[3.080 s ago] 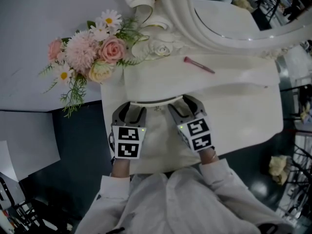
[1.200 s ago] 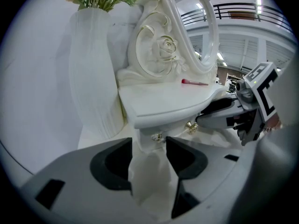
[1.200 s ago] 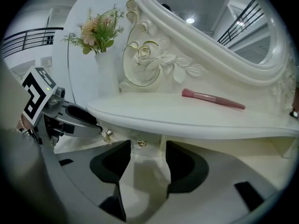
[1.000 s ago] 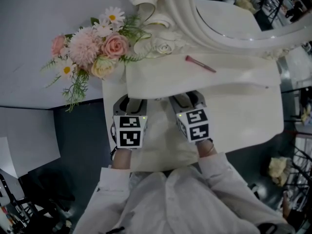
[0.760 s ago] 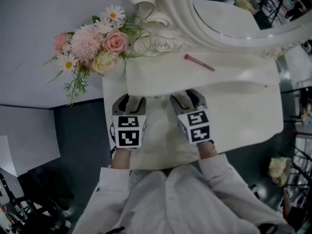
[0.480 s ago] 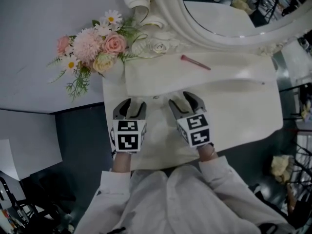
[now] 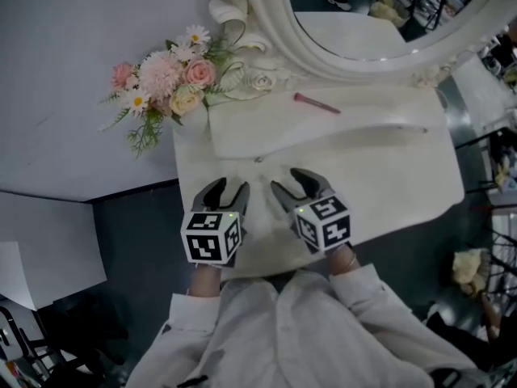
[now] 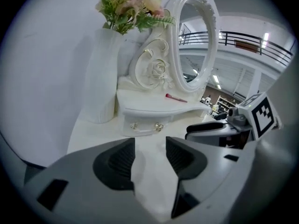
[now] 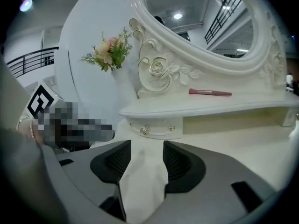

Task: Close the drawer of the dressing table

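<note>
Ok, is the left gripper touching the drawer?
Apart. Left gripper view: the left gripper sits back from the drawer, with bare tabletop between them.

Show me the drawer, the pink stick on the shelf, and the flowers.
drawer [image 9: 158, 125]: right gripper view, front panel between its two knobs.
pink stick [image 9: 210, 92]: right gripper view, middle of its length.
flowers [image 7: 161, 65]: head view, the large fluffy pink bloom.

No lettering, label or number is legible — none anywhere.
</note>
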